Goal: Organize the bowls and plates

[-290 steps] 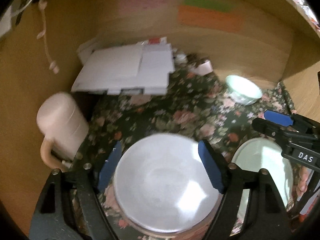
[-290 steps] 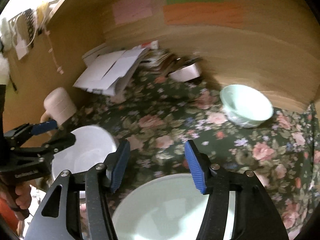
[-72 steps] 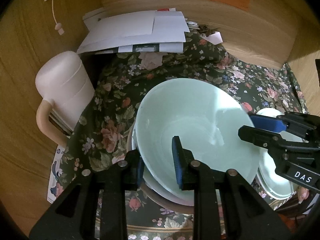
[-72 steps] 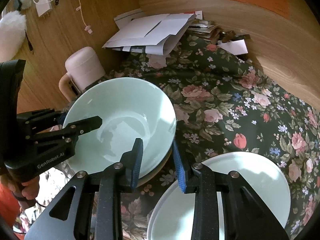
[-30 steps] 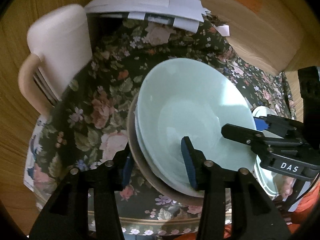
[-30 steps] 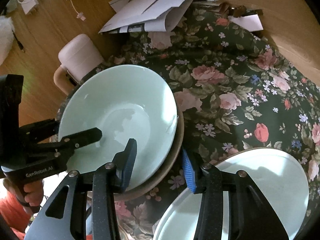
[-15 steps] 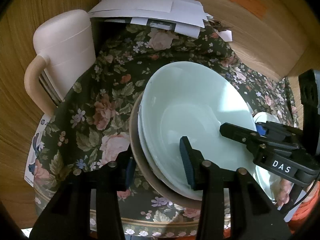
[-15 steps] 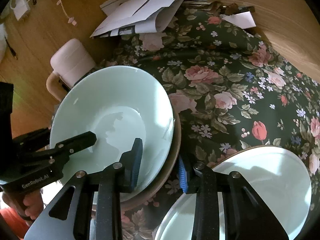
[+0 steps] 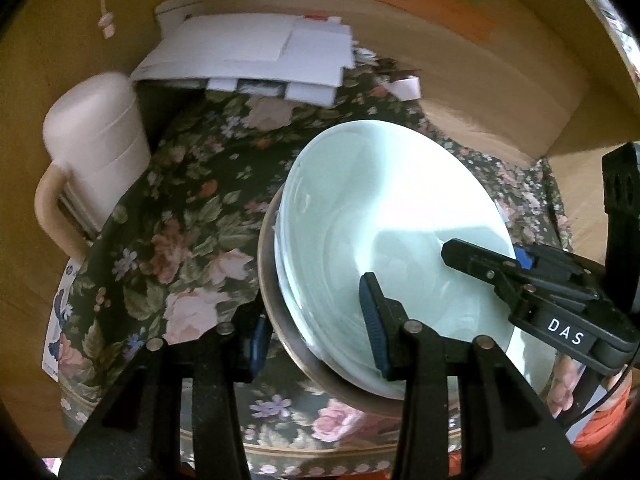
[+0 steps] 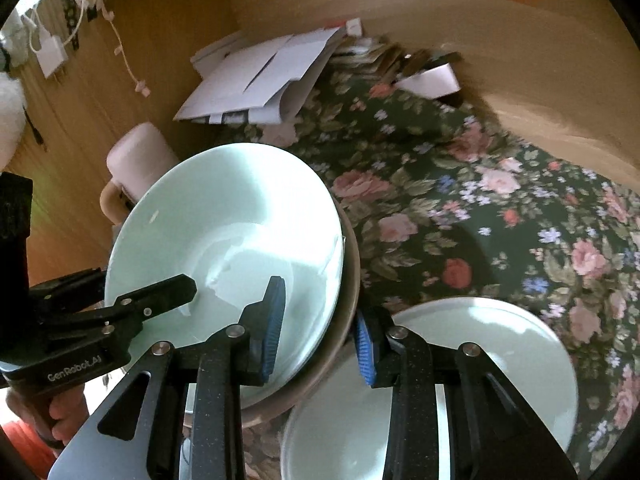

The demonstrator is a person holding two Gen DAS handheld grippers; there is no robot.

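A pale green bowl (image 9: 380,216) (image 10: 224,216) sits nested in a white bowl, and both rest in a brown bowl (image 9: 266,264) (image 10: 352,264), forming one stack. My left gripper (image 9: 316,328) is shut on the stack's near rim, one pad inside and one outside. It enters the right wrist view from the left as the left gripper (image 10: 132,292). On the opposite rim my right gripper (image 10: 320,338) is shut the same way, and the left wrist view shows this right gripper (image 9: 500,258) at the right. The stack is tilted, held a little above the floral cloth (image 10: 460,208).
A pile of pale plates (image 10: 480,344) lies on the cloth under my right gripper. A pink jug (image 9: 96,148) with a handle stands at the left by the wooden wall. White papers (image 9: 256,52) are heaped at the back. A hand (image 10: 60,408) holds the left gripper.
The right jaws narrowed onto the stack's rim. Both grippers then rose and drew back with the bowl stack between them, so the cloth looks farther away.
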